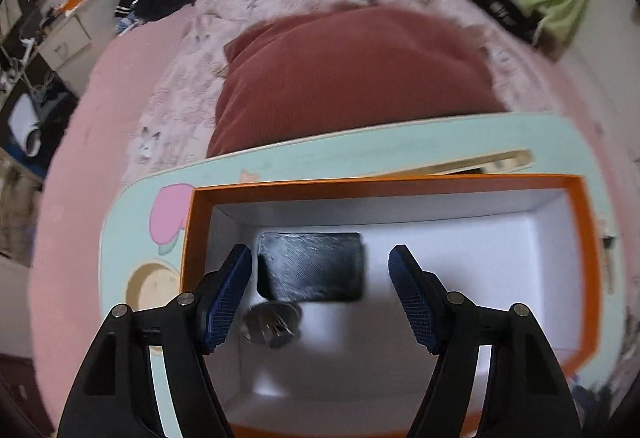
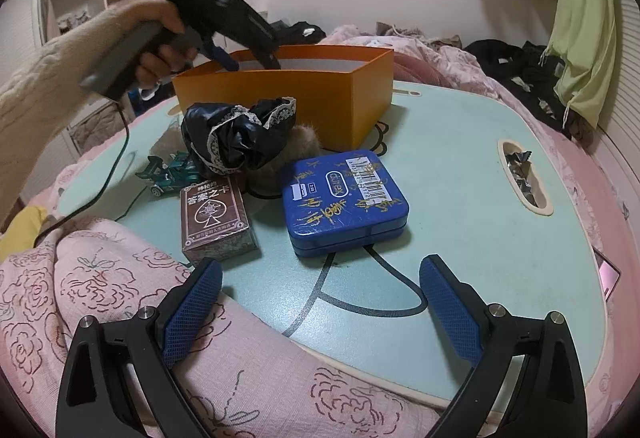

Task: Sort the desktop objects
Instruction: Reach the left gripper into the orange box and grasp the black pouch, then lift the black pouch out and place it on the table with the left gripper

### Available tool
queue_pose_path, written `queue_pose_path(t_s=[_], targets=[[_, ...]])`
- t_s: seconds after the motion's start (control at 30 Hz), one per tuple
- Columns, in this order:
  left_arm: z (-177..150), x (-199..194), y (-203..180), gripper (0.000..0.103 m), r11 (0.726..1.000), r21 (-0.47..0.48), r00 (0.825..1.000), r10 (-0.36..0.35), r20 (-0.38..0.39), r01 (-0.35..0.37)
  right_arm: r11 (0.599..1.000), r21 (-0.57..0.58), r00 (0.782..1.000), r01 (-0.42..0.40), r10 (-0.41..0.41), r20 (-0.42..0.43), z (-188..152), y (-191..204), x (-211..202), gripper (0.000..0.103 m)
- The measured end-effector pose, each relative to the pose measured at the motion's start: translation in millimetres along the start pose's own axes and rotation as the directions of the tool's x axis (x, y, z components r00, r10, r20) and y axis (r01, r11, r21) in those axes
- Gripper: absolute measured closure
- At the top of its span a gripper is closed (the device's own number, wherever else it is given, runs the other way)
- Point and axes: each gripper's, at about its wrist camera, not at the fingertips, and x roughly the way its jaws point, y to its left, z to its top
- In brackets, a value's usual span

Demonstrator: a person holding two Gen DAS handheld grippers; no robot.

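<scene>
Your left gripper hangs over the box, jaws wide and empty; a black pad and metal piece lie below, between them. So sorting's begun. Ahead of your right gripper, also wide and empty, waiting: car, scrunchie, cards, blue tin.
</scene>
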Motion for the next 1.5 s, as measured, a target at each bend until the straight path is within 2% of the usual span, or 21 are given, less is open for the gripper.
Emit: queue_pose_path(t_s=[0.03, 0.1, 0.13, 0.23, 0.27, 0.3, 0.33, 0.47, 0.57, 0.63, 0.7, 0.77, 0.87, 1.0, 1.07, 1.13, 1.17, 1.3, 1.43, 1.5], targets=[[2.8, 7.7, -1.5, 0.031, 1.000, 0.003, 1.000, 0.004, -0.028, -0.004, 1.000, -0.001, 1.000, 0.000, 0.000, 0.002, 0.2, 0.2, 0.1, 0.004], [3.9, 23.3, -10.5, 0.029, 0.996, 0.060, 0.996, 0.064, -0.065, -0.060, 1.000, -0.001, 1.000, 0.001, -0.001, 0.002, 0.0, 0.5, 0.4, 0.004], [3.9, 24.2, -13.2, 0.028, 0.994, 0.072, 0.995, 0.082, -0.054, -0.078, 1.000, -0.001, 1.000, 0.001, -0.001, 0.001, -0.5, 0.4, 0.1, 0.004], [4.9, 22.3, -13.5, 0.032, 0.994, 0.086, 0.996, 0.072, -0.056, -0.067, 1.000, -0.001, 1.000, 0.000, 0.000, 0.002, -0.2, 0.6, 0.3, 0.004], [3.3, 20.2, -14.5, 0.038, 0.993, 0.105, 0.997, 0.057, -0.055, -0.051, 1.000, -0.001, 1.000, 0.001, -0.001, 0.002, -0.1, 0.6, 0.3, 0.004], [2.7, 20.0, -14.9, 0.041, 0.994, 0.109, 0.998, 0.004, -0.066, 0.003, 1.000, -0.001, 1.000, 0.001, -0.001, 0.002, 0.1, 0.6, 0.5, 0.004], [0.6, 19.3, -12.9, 0.041, 0.994, 0.100, 0.996, -0.040, -0.076, 0.048, 1.000, -0.001, 1.000, 0.001, -0.001, 0.002, -0.1, 0.5, 0.2, 0.004], [-2.5, 12.4, 2.2, 0.042, 0.994, 0.033, 0.995, -0.103, -0.016, 0.104, 1.000, 0.001, 1.000, 0.000, 0.000, 0.002, 0.5, 0.7, 1.2, 0.003], [-11.1, -19.7, 16.4, 0.042, 0.976, 0.005, 0.970, -0.219, 0.107, 0.220, 1.000, 0.001, 1.000, 0.000, 0.000, 0.003, -0.3, 1.9, 0.5, 0.003], [-25.6, -56.7, 23.0, 0.042, 0.953, 0.027, 0.934, -0.300, 0.195, 0.301, 1.000, 0.001, 1.000, 0.000, 0.000, 0.003, -0.3, 1.9, 0.5, 0.003], [-48.9, -93.0, 25.5, 0.041, 0.938, 0.074, 0.902, -0.346, 0.260, 0.339, 1.000, 0.002, 1.000, -0.001, 0.001, 0.004, -0.4, 1.8, 0.5, 0.003], [-67.5, -112.3, 22.6, 0.041, 0.934, 0.116, 0.889, -0.358, 0.286, 0.338, 1.000, 0.001, 1.000, -0.001, 0.001, 0.004, -0.4, 1.8, 0.5, 0.003], [-111.7, -125.7, 24.4, 0.041, 0.938, 0.160, 0.893, -0.343, 0.290, 0.308, 1.000, 0.002, 1.000, -0.002, 0.002, 0.004, 0.4, 2.6, 1.1, 0.003], [-159.6, -112.9, 29.8, 0.041, 0.930, 0.152, 0.899, -0.365, 0.243, 0.336, 1.000, 0.002, 1.000, -0.002, 0.002, 0.004, 0.1, 3.2, 1.4, 0.003], [-176.5, -105.2, 27.8, 0.041, 0.937, 0.150, 0.910, -0.344, 0.231, 0.316, 1.000, 0.003, 1.000, -0.002, 0.002, 0.005, -0.1, 3.0, 1.2, 0.003], [-179.5, -94.8, 28.9, 0.041, 0.950, 0.132, 0.923, -0.307, 0.233, 0.283, 1.000, 0.003, 1.000, -0.002, 0.002, 0.005, 0.5, 3.7, 1.6, 0.003], [-179.3, -89.7, 30.8, 0.041, 0.953, 0.110, 0.924, -0.303, 0.236, 0.284, 1.000, 0.003, 1.000, -0.002, 0.002, 0.005, -0.1, 3.1, 1.2, 0.003], [-166.1, -77.7, 35.8, 0.041, 0.939, 0.032, 0.909, -0.339, 0.242, 0.342, 1.000, 0.003, 1.000, -0.002, 0.002, 0.005, 0.7, 4.1, 1.8, 0.003], [-162.9, -78.2, 31.0, 0.039, 0.943, 0.018, 0.910, -0.326, 0.257, 0.332, 1.000, 0.003, 1.000, -0.002, 0.002, 0.005, -0.1, 3.3, 1.3, 0.003], [-168.3, -86.0, 32.8, 0.036, 0.936, 0.018, 0.892, -0.340, 0.297, 0.351, 1.000, 0.003, 1.000, -0.002, 0.002, 0.005, 0.2, 3.7, 1.4, 0.003]])
